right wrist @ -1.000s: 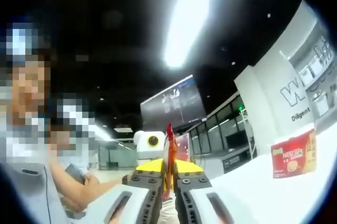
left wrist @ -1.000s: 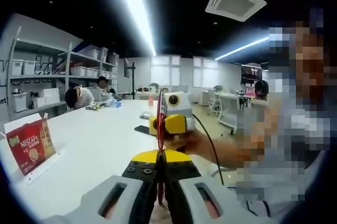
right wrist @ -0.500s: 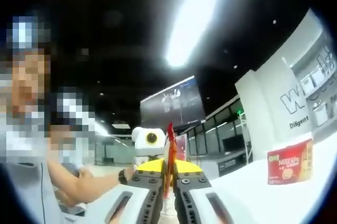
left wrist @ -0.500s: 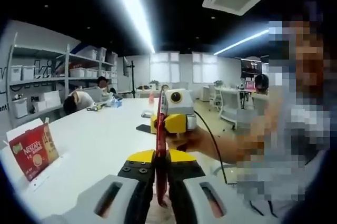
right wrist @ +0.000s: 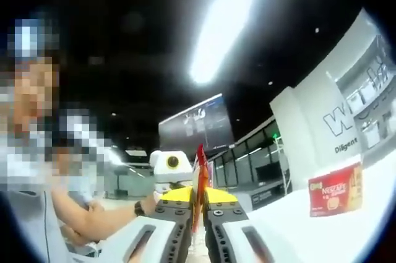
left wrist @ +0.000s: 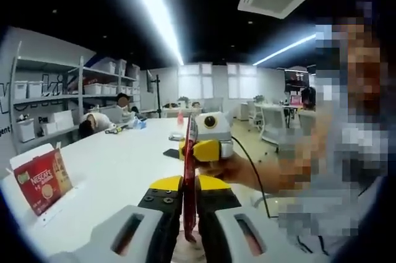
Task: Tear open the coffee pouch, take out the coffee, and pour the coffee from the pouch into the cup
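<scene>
A thin red coffee pouch (left wrist: 189,164) stands edge-on between the two grippers, lifted above the white table (left wrist: 117,164). My left gripper (left wrist: 189,194) is shut on its near end. Just beyond, a hand holds my right gripper (left wrist: 197,150), whose yellow jaws clamp the far end of the same pouch. In the right gripper view the pouch (right wrist: 198,176) rises as a red strip from my right gripper (right wrist: 198,200), which is shut on it. Behind the pouch in that view sits the left gripper (right wrist: 185,190), held by a person's hand.
A red Nescafé box (left wrist: 42,179) stands on the table to the left, also seen as the red box (right wrist: 335,189) at the right. Shelves with white bins (left wrist: 49,99) line the far left wall. People sit at the table's far end (left wrist: 99,120). A dark phone (left wrist: 171,152) lies on the table.
Both views have drifted a little with the hands, so the red box has shifted slightly in each. Both grippers keep hold of the pouch.
</scene>
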A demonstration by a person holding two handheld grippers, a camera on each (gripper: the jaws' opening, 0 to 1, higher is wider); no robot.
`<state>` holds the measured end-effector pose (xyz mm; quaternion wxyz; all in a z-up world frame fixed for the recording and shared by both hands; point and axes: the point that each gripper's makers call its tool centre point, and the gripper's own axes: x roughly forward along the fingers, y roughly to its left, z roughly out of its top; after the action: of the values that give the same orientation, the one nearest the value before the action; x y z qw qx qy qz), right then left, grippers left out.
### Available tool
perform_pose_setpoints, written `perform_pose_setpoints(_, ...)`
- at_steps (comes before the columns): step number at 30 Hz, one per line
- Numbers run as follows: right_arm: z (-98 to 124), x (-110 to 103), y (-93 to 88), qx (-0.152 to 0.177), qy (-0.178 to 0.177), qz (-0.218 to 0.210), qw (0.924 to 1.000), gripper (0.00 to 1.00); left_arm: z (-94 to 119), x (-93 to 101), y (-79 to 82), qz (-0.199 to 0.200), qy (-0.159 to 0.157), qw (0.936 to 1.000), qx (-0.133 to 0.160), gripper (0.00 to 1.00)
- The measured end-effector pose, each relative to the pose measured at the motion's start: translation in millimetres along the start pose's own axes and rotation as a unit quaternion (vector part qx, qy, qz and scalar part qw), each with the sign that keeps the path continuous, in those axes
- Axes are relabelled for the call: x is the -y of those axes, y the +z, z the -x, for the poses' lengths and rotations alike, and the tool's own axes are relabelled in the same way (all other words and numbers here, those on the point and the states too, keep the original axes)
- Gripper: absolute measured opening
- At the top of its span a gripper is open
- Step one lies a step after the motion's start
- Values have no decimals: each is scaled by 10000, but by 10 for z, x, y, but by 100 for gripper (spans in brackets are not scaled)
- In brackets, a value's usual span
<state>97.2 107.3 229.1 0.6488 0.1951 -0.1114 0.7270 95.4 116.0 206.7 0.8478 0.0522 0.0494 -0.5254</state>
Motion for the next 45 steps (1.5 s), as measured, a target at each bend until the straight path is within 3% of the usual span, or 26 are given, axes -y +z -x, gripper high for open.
perform_pose_setpoints(12, -18, -16, 25, 385, -63, -99, 9992, 6, 20, 1, 15, 88, -2, 9999, 90, 10)
perform_pose_setpoints(29, 79, 11, -20, 975, -206, -378, 9943, 6, 24, 13, 15, 313, -54, 9995, -20, 14)
perform_pose_setpoints(35, 60, -33, -22, 951, -111, -365, 9947, 6, -46, 19, -7, 371, -112, 9992, -98, 15)
perform_pose_setpoints(45, 81, -17, -38, 920, -70, -298, 9953, 7, -63, 71, -59, 128, -236, 9993, -271, 5)
